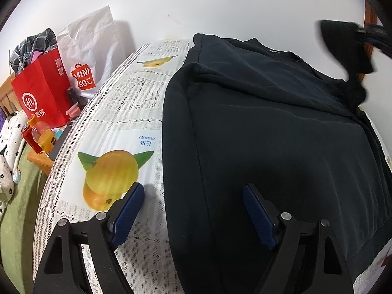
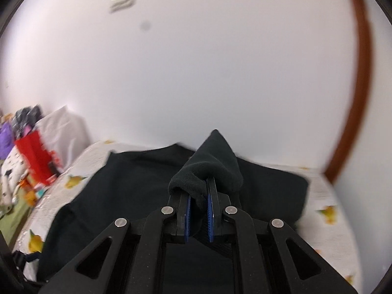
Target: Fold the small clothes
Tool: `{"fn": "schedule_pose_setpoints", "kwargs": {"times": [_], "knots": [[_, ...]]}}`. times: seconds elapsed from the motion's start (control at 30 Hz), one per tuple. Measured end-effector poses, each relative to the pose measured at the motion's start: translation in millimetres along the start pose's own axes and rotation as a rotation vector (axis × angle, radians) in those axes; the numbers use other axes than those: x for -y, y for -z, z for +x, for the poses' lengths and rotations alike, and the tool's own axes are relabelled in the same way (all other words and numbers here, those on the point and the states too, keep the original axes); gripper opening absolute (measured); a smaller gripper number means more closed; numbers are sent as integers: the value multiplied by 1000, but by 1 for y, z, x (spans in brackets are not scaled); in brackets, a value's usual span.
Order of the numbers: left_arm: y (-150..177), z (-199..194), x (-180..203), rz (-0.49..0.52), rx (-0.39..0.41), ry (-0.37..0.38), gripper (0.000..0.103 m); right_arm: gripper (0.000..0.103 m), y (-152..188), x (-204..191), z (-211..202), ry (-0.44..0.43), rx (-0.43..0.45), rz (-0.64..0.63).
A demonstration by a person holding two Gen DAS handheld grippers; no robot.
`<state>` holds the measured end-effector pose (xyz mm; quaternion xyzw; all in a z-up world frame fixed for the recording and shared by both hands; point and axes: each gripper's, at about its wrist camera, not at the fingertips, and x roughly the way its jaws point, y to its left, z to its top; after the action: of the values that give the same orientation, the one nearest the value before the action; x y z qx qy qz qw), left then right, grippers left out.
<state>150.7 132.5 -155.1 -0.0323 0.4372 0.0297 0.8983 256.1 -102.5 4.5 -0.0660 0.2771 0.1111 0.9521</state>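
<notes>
The left claw (image 1: 191, 196) stands wide open above the bench (image 1: 137, 112), holding nothing. Its left blue pad hangs over the mango print on the lace cloth (image 1: 117, 257); its right pad hangs over the near left part of the black garment (image 1: 269, 134), whose left edge runs between the two fingers. Whether either pad touches the fabric cannot be told. Ahead of this claw the garment spreads flat across the bench toward the white wall (image 1: 220, 5), with a folded layer lying on its far part. To the claw's left, beyond the bench edge, stand a drink bottle (image 1: 45, 137), a red paper bag (image 1: 41, 90) and a white shopping bag (image 1: 90, 46).

The right claw (image 2: 199, 191) is closed on a bunch of the same black garment (image 2: 122, 183): the cloth is pinched between its two blue pads and rises in a peak just past the fingertips, lifted off the bench. Beneath and beyond this claw the rest of the garment lies on the bench. In the left wrist view, the right claw (image 1: 362, 49) shows blurred at far right, with dark cloth hanging from it.
</notes>
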Motion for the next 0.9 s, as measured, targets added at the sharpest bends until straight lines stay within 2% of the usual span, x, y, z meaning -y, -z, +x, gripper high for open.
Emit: {"fn": "schedule_pose_setpoints", "kwargs": {"times": [0.07, 0.13, 0.2, 0.23, 0.3, 0.33, 0.37, 0.43, 0.53, 0.63, 0.77, 0.9], "knots": [[0, 0, -1, -2, 0, 4, 82, 11, 13, -26, 27, -33, -60, -5], [0, 0, 0, -2, 0, 4, 82, 11, 31, -40, 56, -19, -131, -8], [0, 0, 0, -3, 0, 6, 82, 11, 44, -42, 79, -15, -196, 16], [0, 0, 0, -3, 0, 7, 82, 15, 48, -35, 91, -19, -214, 33], [0, 0, 0, -2, 0, 7, 82, 35, 58, -24, 89, -14, -228, 43], [0, 0, 0, -2, -1, 6, 82, 56, 60, -17, 86, -9, -233, 46], [0, 0, 0, -1, -1, 5, 82, 68, 61, -13, 83, -17, -232, 48], [0, 0, 0, 2, -2, 3, 83, 72, 66, 4, 59, -48, -215, 34], [0, 0, 0, 3, -1, -1, 83, 74, 77, 24, 28, -49, -196, -5], [1, -2, 0, 4, 4, -14, 84, 78, 95, 59, 6, 33, -182, 0], [-4, -11, 4, -1, -21, -3, 82, 78, 124, 117, -5, 112, -213, 97], [-22, -36, 29, 61, 38, 28, 82, 78, 146, 160, -11, 145, -234, 166]]}}
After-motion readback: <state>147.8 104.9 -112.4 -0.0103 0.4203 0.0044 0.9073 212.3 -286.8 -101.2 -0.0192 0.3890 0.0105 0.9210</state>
